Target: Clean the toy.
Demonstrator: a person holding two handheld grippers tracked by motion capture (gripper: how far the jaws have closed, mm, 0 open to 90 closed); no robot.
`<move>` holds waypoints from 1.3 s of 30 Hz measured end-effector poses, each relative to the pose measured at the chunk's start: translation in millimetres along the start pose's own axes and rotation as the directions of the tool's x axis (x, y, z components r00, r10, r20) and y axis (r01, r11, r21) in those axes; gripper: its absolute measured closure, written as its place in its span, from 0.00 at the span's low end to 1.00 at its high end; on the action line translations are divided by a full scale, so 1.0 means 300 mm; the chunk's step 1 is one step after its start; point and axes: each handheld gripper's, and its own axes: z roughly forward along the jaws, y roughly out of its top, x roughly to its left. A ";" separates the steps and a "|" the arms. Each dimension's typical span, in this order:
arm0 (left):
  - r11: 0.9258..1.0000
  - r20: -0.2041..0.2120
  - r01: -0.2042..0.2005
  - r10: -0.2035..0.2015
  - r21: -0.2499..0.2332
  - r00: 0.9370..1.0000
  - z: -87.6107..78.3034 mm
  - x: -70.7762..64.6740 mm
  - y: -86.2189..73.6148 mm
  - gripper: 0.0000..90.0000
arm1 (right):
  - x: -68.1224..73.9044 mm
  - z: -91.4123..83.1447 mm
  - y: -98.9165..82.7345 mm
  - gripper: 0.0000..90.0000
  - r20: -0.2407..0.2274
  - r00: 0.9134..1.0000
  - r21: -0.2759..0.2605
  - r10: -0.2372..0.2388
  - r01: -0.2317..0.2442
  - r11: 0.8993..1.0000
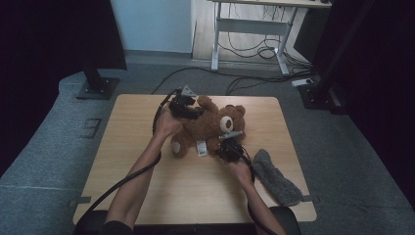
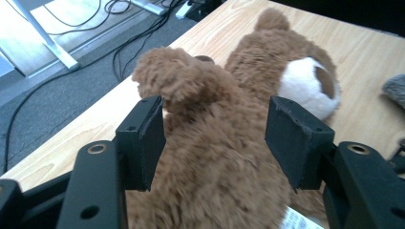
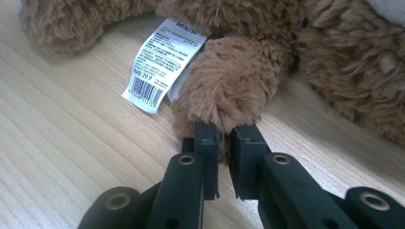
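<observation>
Though gripped at one paw, not yet lifted: judged a two-handed pick-up of the bear (image 1: 210, 125), about midway, with the second grasp pending. Sprawled on the table (image 1: 147, 196), near its middle, head toward the far right.

At the bear's near side, right gripper (image 1: 230, 147) clenched on a paw (image 3: 229, 86), jaws nearly together with fur squeezed between. At the bear's far side, left gripper (image 1: 188, 110) released, jaws wide astride a raised arm and the chest, pads beside the fur rather than pressing in.

Next, probably: close the left jaws on that arm or the body beneath, deep enough to catch stuffing and not just pile. Then raise both hands together for a level lift. Some risk of fur slipping out of a shallow pinch.

From the high view: both hands, the whole layout, and a grey cloth (image 1: 276, 177) right of the bear. Too small there to read either grip.

From the left gripper view: the gap between pads and fur, and the white muzzle beyond the arm.

From the right gripper view: the tight pinch on the paw. Just left of it, a white tag (image 3: 162, 64) with a barcode, hanging from the bear's body above the wood.
</observation>
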 end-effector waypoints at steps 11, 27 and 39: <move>0.999 -0.016 0.002 -0.001 0.044 1.000 0.079 0.037 0.029 0.49 | -0.002 -0.003 -0.003 0.92 -0.009 1.000 0.002 0.001 -0.001 1.000; 0.998 -0.042 -0.028 0.031 0.058 0.999 0.102 0.031 0.064 1.00 | 0.001 -0.014 -0.006 0.92 -0.018 1.000 -0.004 -0.001 0.001 1.000; 0.999 -0.065 -0.038 0.037 -0.014 0.997 0.018 0.038 0.096 1.00 | -0.023 -0.073 -0.004 0.93 -0.007 1.000 -0.031 0.010 -0.010 0.999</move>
